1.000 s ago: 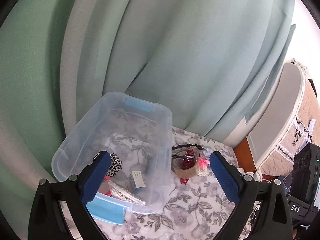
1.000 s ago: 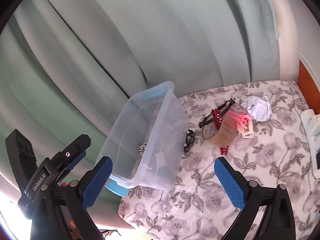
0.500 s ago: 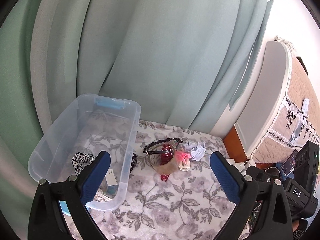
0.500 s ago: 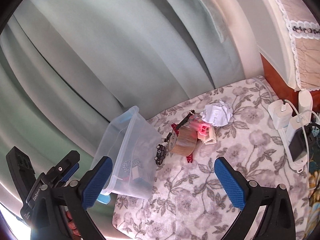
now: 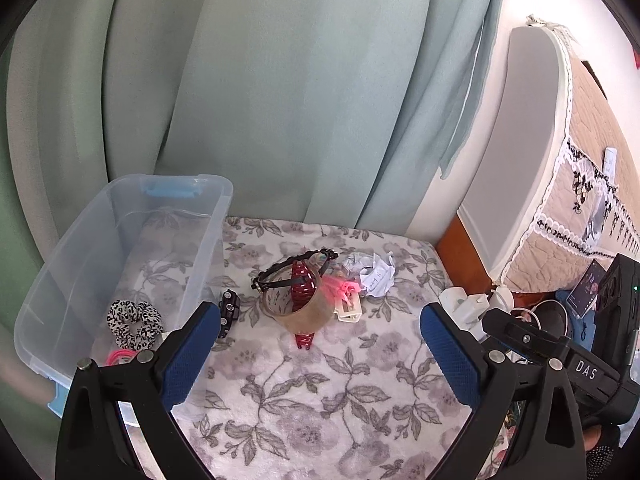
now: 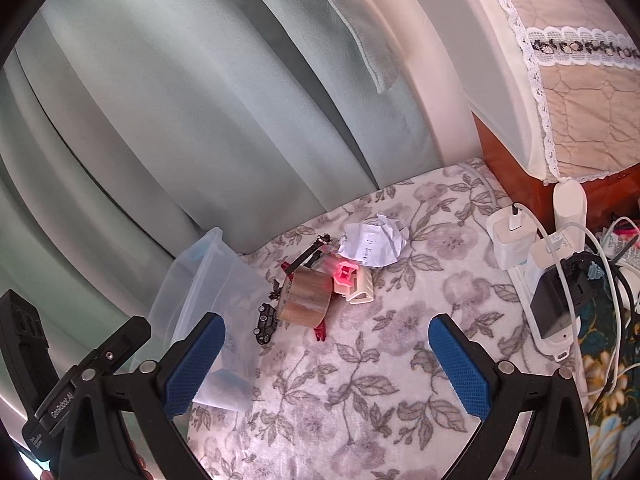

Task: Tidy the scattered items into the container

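Note:
A clear plastic bin (image 5: 120, 240) with blue latches stands at the left on the floral cloth; it also shows in the right wrist view (image 6: 192, 280). A leopard scrunchie (image 5: 134, 322) and a pink band lie inside it. On the cloth sit a brown tape roll (image 5: 302, 308) (image 6: 306, 298), a red hair claw (image 5: 302, 286), a black headband (image 5: 296, 268), a small black toy car (image 5: 229, 312) (image 6: 266, 322), a pink and cream clip (image 5: 346, 300) (image 6: 354, 282) and crumpled paper (image 5: 372, 272) (image 6: 374, 246). My left gripper (image 5: 320, 348) and right gripper (image 6: 326, 360) are open and empty, above the cloth in front of the pile.
Green curtains hang behind. A power strip with chargers and cables (image 6: 536, 264) lies along the right edge. A quilt-covered appliance (image 5: 560, 160) stands at the right. The floral cloth (image 5: 320, 400) runs toward me.
Both grippers have swung right, away from the bin, and the pile now sits between the fingers of each view. Both stayed open.

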The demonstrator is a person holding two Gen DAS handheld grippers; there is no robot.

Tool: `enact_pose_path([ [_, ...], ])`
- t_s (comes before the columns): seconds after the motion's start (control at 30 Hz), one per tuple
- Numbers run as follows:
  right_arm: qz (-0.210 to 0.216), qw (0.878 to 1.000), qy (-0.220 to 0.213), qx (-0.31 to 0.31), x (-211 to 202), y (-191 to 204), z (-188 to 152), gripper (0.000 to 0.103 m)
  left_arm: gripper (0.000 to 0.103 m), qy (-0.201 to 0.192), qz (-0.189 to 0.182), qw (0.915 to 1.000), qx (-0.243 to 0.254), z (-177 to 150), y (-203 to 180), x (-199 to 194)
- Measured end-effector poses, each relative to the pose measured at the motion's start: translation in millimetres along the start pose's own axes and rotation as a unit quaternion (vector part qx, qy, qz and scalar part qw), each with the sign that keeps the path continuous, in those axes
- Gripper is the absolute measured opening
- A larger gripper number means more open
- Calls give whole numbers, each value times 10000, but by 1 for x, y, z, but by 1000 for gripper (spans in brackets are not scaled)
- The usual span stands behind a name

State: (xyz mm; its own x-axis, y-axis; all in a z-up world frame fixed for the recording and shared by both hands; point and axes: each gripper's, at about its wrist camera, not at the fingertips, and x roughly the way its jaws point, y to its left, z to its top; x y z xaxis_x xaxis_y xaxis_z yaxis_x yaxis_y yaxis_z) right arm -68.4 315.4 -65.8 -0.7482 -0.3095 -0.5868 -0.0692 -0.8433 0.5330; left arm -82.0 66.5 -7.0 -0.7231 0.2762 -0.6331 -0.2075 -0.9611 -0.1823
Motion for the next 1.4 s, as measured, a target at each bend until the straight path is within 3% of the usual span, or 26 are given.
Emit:
enact_pose_path([
  [0.17, -152, 9998, 73, -51, 13, -11, -1, 103, 100, 220, -171, 9996, -75, -3, -5, 25],
  [0.4, -275, 9985, 454, -111, 39, -28, -4, 103, 100, 666, 322, 9972, 53, -8, -8, 67],
  [0.6, -290, 9963, 810, -64, 65, -38, -3, 103, 100, 904, 480, 9947, 54, -16, -7, 100],
  [1.13, -348, 9918, 1220, 146, 114, -61, -1, 103, 100, 1273, 978, 9835, 837, -34, -13, 180],
  [1.4, -363, 9905, 1320, 142, 136, -70, 5, 103, 95, 1167, 1267, 9790, 1093, -42, -15, 204],
])
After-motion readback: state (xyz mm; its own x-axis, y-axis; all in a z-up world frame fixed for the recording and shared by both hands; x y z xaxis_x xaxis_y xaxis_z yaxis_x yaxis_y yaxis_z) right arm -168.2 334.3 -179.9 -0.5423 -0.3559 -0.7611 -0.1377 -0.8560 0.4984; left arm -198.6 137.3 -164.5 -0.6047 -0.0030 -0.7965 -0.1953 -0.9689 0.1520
